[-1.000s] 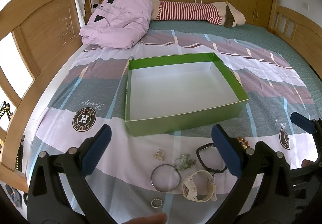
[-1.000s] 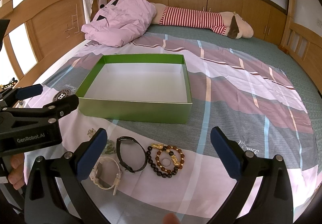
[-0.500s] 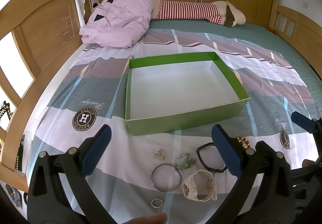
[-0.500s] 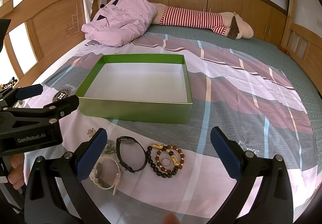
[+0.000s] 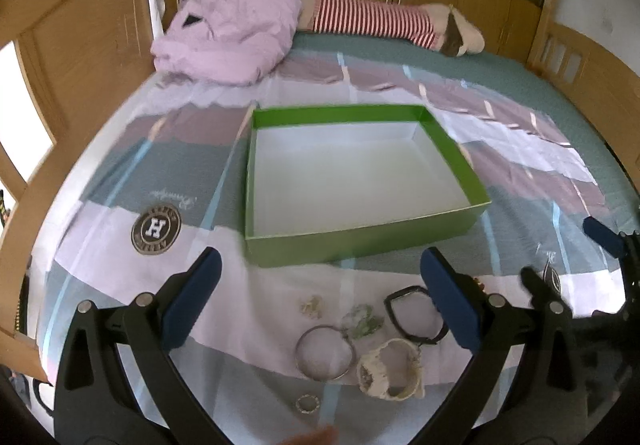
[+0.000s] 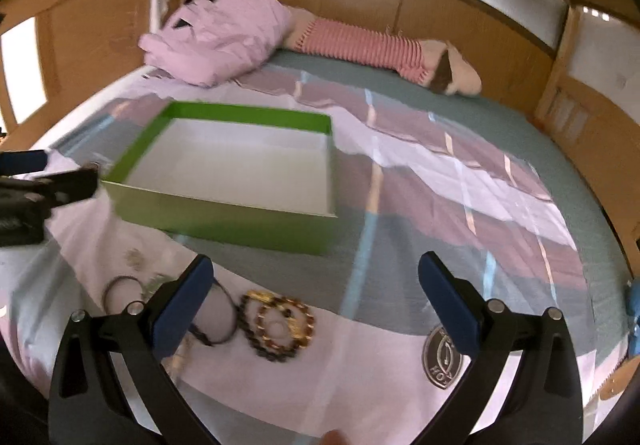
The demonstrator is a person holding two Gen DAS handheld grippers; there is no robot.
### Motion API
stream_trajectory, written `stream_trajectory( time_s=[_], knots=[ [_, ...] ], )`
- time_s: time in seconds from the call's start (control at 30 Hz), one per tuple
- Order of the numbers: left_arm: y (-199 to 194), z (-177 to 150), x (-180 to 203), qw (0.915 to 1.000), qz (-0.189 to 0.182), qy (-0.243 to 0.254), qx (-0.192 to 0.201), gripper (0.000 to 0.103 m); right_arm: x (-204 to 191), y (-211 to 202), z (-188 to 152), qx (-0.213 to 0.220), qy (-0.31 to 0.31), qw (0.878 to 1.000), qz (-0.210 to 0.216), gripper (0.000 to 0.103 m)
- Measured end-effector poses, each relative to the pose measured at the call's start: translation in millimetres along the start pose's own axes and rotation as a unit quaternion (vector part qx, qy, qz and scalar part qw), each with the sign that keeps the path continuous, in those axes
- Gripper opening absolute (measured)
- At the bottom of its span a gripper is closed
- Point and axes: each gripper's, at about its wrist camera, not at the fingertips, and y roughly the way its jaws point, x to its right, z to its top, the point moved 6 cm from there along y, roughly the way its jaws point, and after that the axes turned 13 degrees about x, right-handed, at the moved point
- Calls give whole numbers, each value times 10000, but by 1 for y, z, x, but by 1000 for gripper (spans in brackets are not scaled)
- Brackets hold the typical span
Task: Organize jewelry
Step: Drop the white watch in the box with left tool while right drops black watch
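While the jewelry is lying loose on the bedsheet (image 5: 120, 181) just in front of the green box (image 5: 360, 241), I am holding both grippers above it with nothing in them. Under my left gripper (image 5: 320, 289) a silver bangle (image 5: 325, 355) is sitting beside a cream watch (image 5: 390, 367), with a black bracelet (image 5: 414, 315), a small ring (image 5: 307, 403) and two small pale pieces nearby. Under my right gripper (image 6: 316, 285) a beaded bracelet (image 6: 280, 325) of dark and gold beads is resting just right of the black bracelet (image 6: 216, 319). Both pairs of blue-padded fingers are spreading wide apart. The box is standing open, its white floor bare. Beyond it a pink quilt (image 5: 232, 33) and a striped plush toy (image 5: 380, 21) are lying by the wooden headboard (image 5: 80, 57)
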Motion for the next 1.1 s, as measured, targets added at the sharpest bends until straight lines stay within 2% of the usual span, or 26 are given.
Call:
stream_trajectory(
  time_s=[0.03,0.07,0.1,0.13,0.17,0.23,0.33,0.43,0.5,0.6,0.67,0.73,0.8,0.83,1.0,1.03,1.07,1.1],
  knots=[
    [4,-2,-3,9999,-12,42,-145,93,6,6,-5,-160,186,9996,114,98],
    [11,-8,-6,9992,-65,106,-392,81,10,11,-9,-300,347,9986,254,85],
    [16,-12,-7,9980,-139,104,-608,74,12,15,-14,-431,467,9974,345,76],
    [23,-21,-10,9953,-305,28,-913,63,13,20,-19,-571,544,9961,392,62],
    [26,-26,-11,9931,-408,-29,-1097,54,12,23,-24,-700,527,9952,446,52],
    [33,-44,-10,9857,-662,-69,-1551,49,4,30,-34,-961,458,9925,593,51],
    [34,-65,2,9791,-881,178,-1825,49,-10,36,-42,-1147,405,9891,832,51],
    [27,-83,25,9637,-1449,415,-2204,51,-24,40,-47,-1209,184,9883,915,51],
    [23,-95,36,9595,-1486,709,-2286,51,-31,44,-50,-1276,91,9873,939,51],
    [28,-114,42,9522,-1459,891,-2532,49,-39,50,-53,-1394,61,9856,953,51],
    [34,-126,42,9494,-1391,943,-2653,44,-43,54,-53,-1419,42,9853,952,51],
    [41,-130,39,9476,-1355,889,-2754,44,-46,58,-55,-1439,-13,9852,930,51],
    [48,-130,31,9489,-1221,849,-2784,39,-50,62,-58,-1485,-70,9846,920,51],
    [49,-130,27,9497,-1139,840,-2793,27,-52,64,-59,-1497,-98,9843,929,51],
    [47,-119,6,9551,-971,660,-2722,18,-67,75,-65,-1531,-226,9818,1104,51],
    [47,-117,2,9553,-960,612,-2728,17,-70,77,-68,-1562,-212,9804,1182,40],
    [47,-115,-3,9562,-923,551,-2721,17,-73,81,-71,-1641,-205,9787,1213,12],
    [48,-114,-9,9570,-878,524,-2714,17,-73,83,-72,-1671,-198,9786,1181,6]
  ],
)
